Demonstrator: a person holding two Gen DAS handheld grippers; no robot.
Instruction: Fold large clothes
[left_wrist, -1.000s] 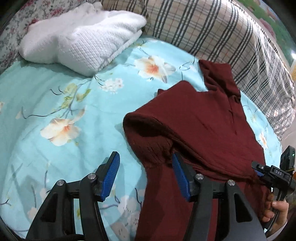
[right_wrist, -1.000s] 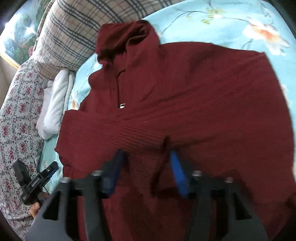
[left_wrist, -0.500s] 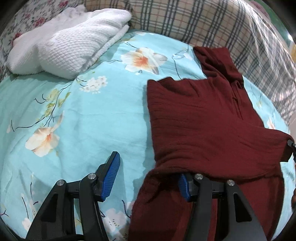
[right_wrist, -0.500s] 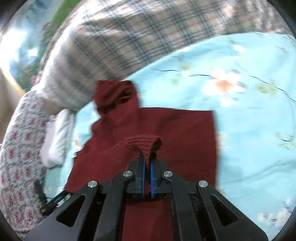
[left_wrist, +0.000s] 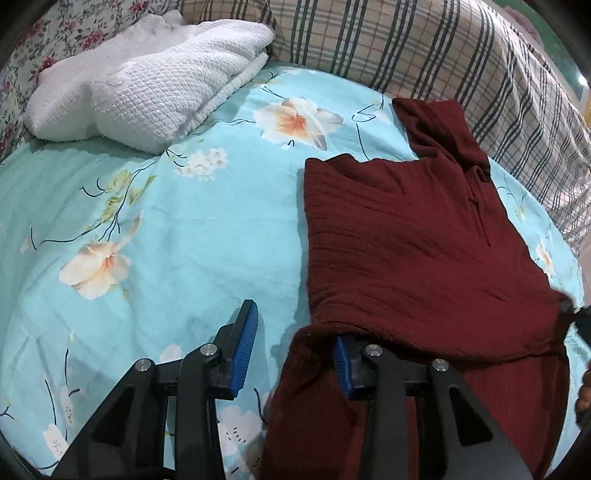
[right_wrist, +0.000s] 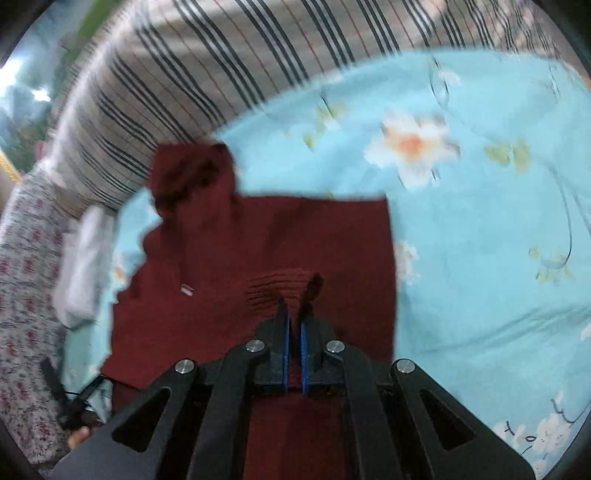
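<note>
A dark red knitted sweater (left_wrist: 399, 251) lies on the light blue floral bedsheet (left_wrist: 177, 236), collar toward the plaid pillow. One sleeve is folded across the body. My left gripper (left_wrist: 295, 347) is open at the sweater's left edge; its right finger sits under a fold of the cloth, its left finger over bare sheet. My right gripper (right_wrist: 293, 321) is shut on the ribbed sleeve cuff (right_wrist: 280, 286) and holds it over the sweater's body (right_wrist: 314, 236). The right wrist view is blurred.
A folded white textured blanket (left_wrist: 147, 85) lies at the far left of the bed. A plaid pillow (left_wrist: 443, 55) runs along the head of the bed (right_wrist: 207, 74). Floral fabric (right_wrist: 26, 266) borders the side. Open sheet lies left of the sweater.
My right gripper closed on the sleeve cuff and carried it across the sweater's body. The raised fold near my left gripper has flattened, and the sweater's left edge now lies straight.
</note>
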